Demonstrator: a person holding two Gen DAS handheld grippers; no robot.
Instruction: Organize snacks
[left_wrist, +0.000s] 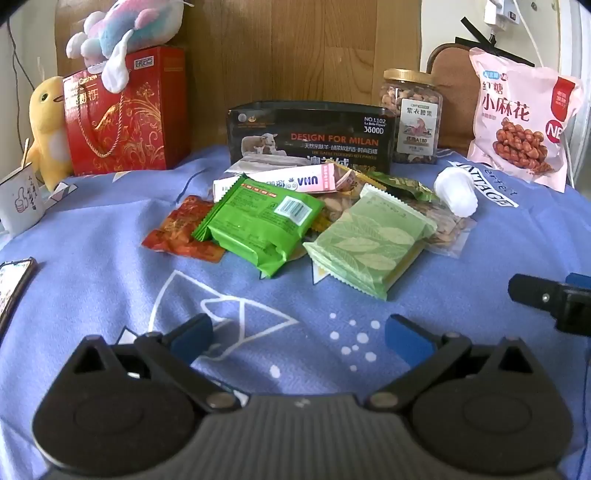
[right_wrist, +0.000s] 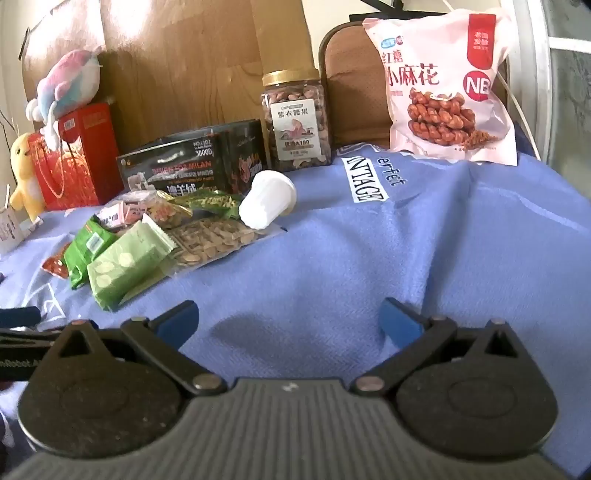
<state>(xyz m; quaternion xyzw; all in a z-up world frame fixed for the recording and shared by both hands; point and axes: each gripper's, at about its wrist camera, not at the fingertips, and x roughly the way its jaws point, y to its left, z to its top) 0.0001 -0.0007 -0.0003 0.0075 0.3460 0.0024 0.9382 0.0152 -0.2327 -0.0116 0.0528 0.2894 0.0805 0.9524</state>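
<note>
Ahead of left gripper, jaws wide and empty, lay snack pile; pale green packet nearest. Right gripper also wide, empty, pile off its left. Best: approach low, pinch packet's edge squarely.

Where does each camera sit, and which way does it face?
Left wrist: behind the open left gripper, angled down at the snack pile straight ahead; the right gripper's tip shows at right.
Right wrist: behind the open right gripper, facing bare blue cloth, with the pile to its left.
Shared: pile, black box, nut jar, pink bag.
</note>
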